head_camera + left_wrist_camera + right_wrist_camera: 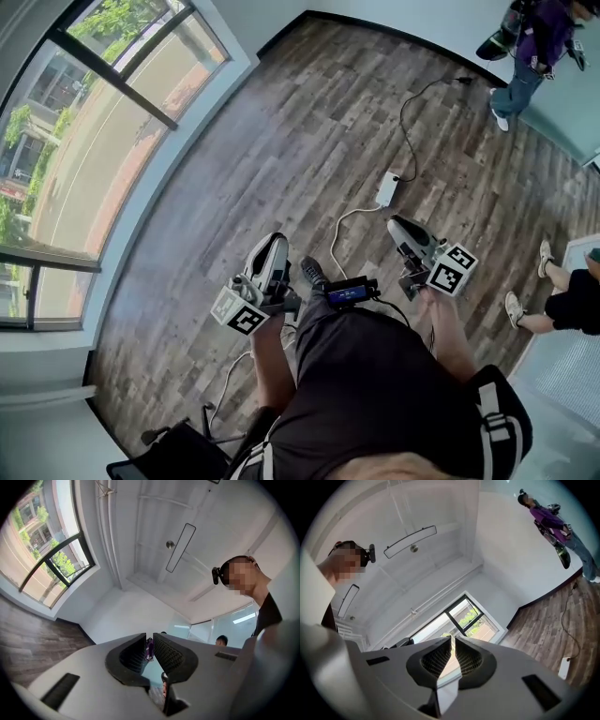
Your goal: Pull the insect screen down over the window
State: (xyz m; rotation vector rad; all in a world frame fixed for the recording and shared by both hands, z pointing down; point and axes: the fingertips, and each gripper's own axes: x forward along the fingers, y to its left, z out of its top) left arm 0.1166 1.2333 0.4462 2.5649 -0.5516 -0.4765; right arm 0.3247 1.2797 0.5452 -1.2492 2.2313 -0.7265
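Mid-room, head view: person stands on the wood floor [281, 131], well apart from the window [84, 141] off to their left. Glass is bare, street shows straight thru, so the insect screen isn't down yet; no view shows the screen itself or its pull bar, prob. rolled up at the top of the frame. Both forearms are bent, tucked in at waist level. The left gripper [272, 246] and right gripper [398, 225] point fwd and down at the floor, not at the window. A white box [387, 187] on a cable lies just ahead of the feet. Left gripper view: the left gripper [150, 648] has its jaws drawn nearly together, thin slit only, nothing pinched. It is tilted up twd the ceiling, w/ the window [51, 559] far to one side. Right gripper view: the right gripper [453, 656] likewise has its tips about meeting, empty, w/ the window [464, 618] straight beyond them but far off. My read: the task is at the approach stage, nothing grasped. Next move needs a turn and walk to the window, arms raised high, jaws spread to take the pull bar, then a steady pull down.
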